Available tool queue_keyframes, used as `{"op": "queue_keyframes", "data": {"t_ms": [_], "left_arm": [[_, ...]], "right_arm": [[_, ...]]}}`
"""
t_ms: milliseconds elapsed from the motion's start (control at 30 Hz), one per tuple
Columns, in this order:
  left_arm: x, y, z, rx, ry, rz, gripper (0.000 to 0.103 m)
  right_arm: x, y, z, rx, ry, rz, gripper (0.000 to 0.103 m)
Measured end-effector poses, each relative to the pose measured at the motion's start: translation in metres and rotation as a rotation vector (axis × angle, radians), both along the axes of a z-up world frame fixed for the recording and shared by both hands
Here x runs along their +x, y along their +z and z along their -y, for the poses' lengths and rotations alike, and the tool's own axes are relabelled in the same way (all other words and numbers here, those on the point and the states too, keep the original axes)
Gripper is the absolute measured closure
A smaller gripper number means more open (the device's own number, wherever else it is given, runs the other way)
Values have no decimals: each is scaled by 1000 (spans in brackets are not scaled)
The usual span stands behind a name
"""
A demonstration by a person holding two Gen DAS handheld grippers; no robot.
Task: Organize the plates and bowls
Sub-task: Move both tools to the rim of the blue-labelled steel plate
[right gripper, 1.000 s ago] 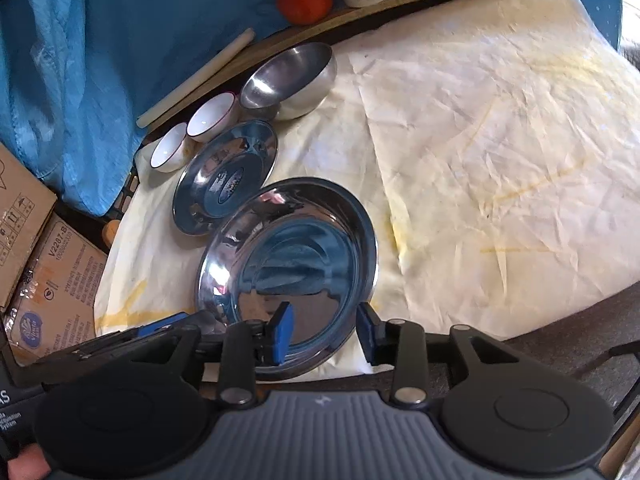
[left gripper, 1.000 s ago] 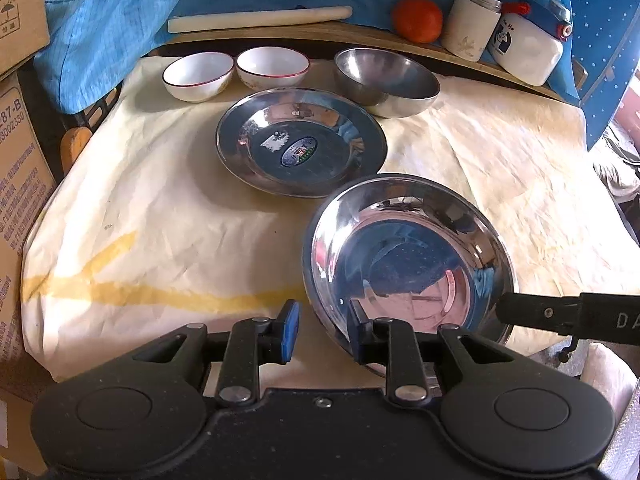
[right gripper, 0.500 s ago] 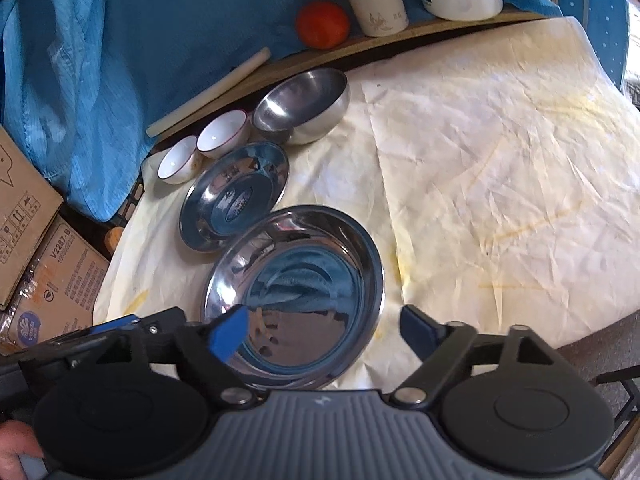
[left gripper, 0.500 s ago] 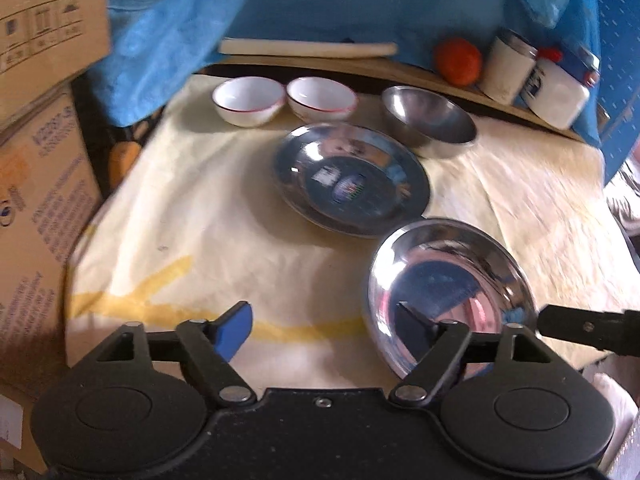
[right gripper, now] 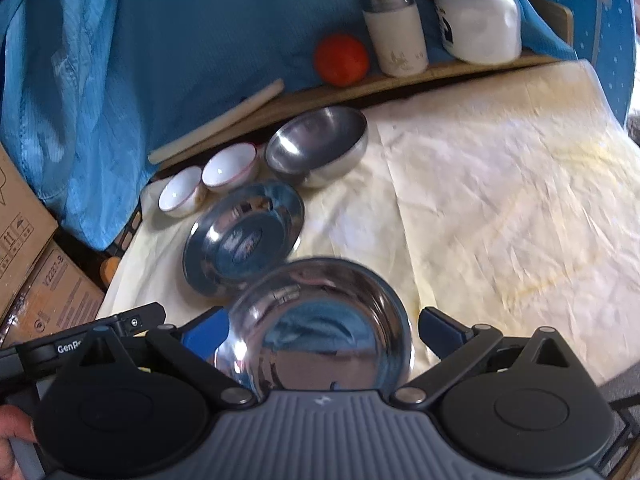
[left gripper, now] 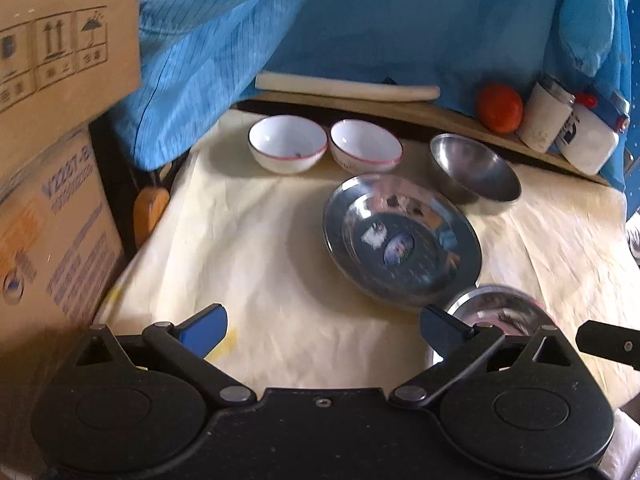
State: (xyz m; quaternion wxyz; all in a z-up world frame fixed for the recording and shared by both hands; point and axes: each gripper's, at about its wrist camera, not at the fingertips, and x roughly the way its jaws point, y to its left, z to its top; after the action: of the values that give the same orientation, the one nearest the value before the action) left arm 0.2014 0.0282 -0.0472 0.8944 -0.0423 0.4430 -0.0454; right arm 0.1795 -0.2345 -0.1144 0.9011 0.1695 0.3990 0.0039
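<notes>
A large steel plate (right gripper: 320, 320) lies on the cream cloth between the fingers of my right gripper (right gripper: 324, 328). Its jaws are opening wide and the pads stand off the rim. My left gripper (left gripper: 324, 328) is opening too, with only cloth between its fingers. The same plate (left gripper: 500, 312) peeks out behind its right finger. Beyond lies a second steel plate (left gripper: 400, 240) with a sticker. At the back stand a steel bowl (left gripper: 476, 168) and two white bowls (left gripper: 288, 144) (left gripper: 366, 146) in a row.
Cardboard boxes (left gripper: 52, 220) crowd the left side. A wooden board at the back carries a rolling pin (left gripper: 344, 88), a tomato (left gripper: 500, 108), a white canister (right gripper: 396, 32) and a white jug (right gripper: 476, 28). Blue fabric hangs behind. Bare cloth (right gripper: 500, 200) spreads to the right.
Both grippers have gone from nearly shut at the near plate's rim to wide open, letting it go. The left gripper has drawn away to the left; the right pulled back slightly.
</notes>
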Motion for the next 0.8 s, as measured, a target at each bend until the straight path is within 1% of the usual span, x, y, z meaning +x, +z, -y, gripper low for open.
{"op": "queue_keyframes", "data": {"t_ms": [133,400,667,800], "left_arm": [[19,-3,-2,5,-11,1,1],[46,-8,-2,39,-26,-12,1],[69,-22,-5,48,-2,-55,1],[77,-26,-4,53,16,-68,1]], "right_arm": [[6,-1,-6,-14,-15,5,0],[29,-4,-11,-68,-23,-19,0],[67,-13,-8,-97,29,-40,0],[83,-18,-7,-92,59,-56,0]]}}
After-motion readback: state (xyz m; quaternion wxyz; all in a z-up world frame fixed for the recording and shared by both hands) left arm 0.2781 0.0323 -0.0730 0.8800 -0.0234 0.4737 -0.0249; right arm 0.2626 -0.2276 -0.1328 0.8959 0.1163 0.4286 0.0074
